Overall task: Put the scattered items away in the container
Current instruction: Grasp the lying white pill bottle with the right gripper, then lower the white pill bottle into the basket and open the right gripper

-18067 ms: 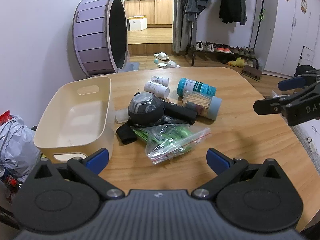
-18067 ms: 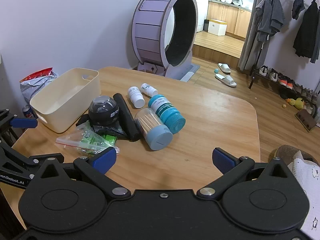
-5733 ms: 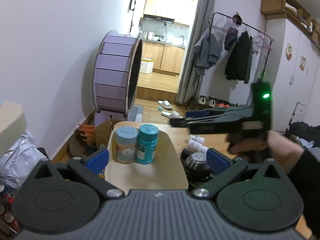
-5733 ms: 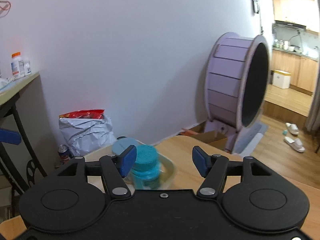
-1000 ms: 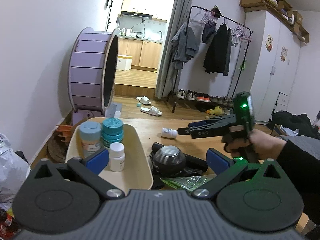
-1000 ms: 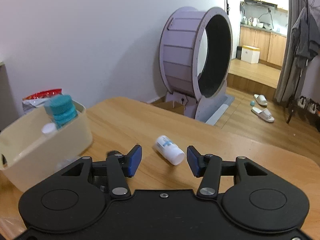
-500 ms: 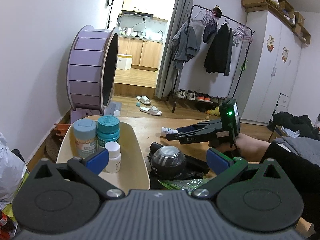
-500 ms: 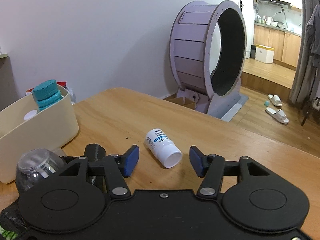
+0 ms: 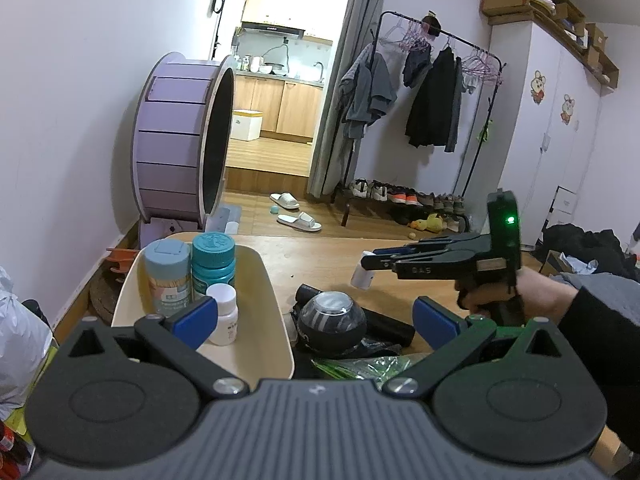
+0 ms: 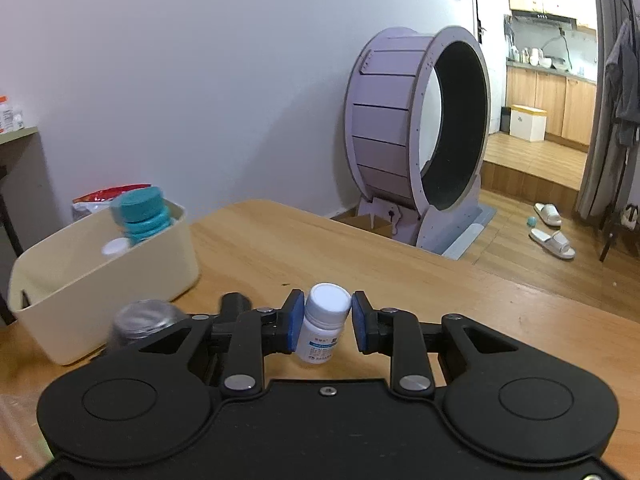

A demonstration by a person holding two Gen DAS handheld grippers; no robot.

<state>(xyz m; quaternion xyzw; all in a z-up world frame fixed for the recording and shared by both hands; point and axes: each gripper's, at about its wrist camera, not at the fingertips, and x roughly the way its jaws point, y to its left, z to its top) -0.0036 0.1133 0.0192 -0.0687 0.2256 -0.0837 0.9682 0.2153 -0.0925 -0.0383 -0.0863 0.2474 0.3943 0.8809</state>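
My right gripper [image 10: 324, 322] is shut on a small white pill bottle [image 10: 323, 322] and holds it above the wooden table; it also shows in the left wrist view [image 9: 362, 276]. The cream bin [image 9: 276, 320] holds a toothpick jar [image 9: 167, 276], a teal-capped bottle [image 9: 213, 262] and a small white bottle [image 9: 222, 314]. My left gripper [image 9: 314, 320] is open and empty, hovering at the bin's right wall. A black ball with a clear dome [image 9: 332, 322], a black cylinder [image 9: 384, 326] and a plastic bag with green contents [image 9: 360, 368] lie on the table beside the bin.
The wooden table [image 10: 304, 248] stretches right of the bin. A purple cat wheel [image 10: 416, 136] stands on the floor behind the table. A clothes rack [image 9: 432, 120] stands further back.
My right gripper has closed on the small white bottle and lifted it off the table. The left gripper has held nearly still.
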